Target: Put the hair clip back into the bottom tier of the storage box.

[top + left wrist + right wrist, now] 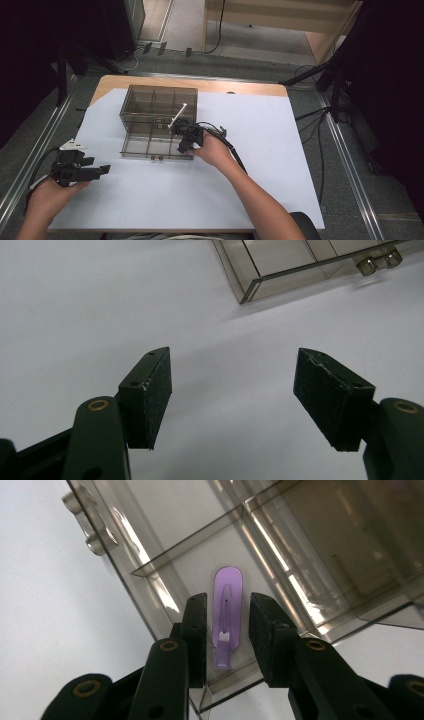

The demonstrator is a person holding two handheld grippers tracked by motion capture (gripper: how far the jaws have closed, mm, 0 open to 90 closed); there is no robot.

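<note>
Grey carpeted flooring surrounds a wooden table [240, 87] whose top is almost fully covered by a large white paper sheet [270, 150]; dark stands and cables occupy the room edges.

On the far left part of the sheet stands a smoke-tinted transparent plastic organiser box with internal dividers [157, 120]. Its lower drawer is pulled out toward the person, and two small clear knobs [379, 262] sit on the drawer front, as seen in the left gripper view.

The person's right hand [215, 150] reaches to the drawer's near right corner with the right gripper [227, 630]. A thin white stick-like item [177, 116] rises at a slant from this area in the high view; what it is cannot be told.

In the right gripper view, the jaws are partly open, one on each side of a small flat purple plastic clip with a rounded end [227, 610]. The clip lies on the floor of a drawer compartment near the drawer's corner. A narrow gap shows between each pad and the clip, so no grip is established.

The left hand [47, 197] holds the left gripper [232, 395] low over bare paper at the near left of the table, well apart from the box. Its jaws are spread wide and hold nothing.
</note>
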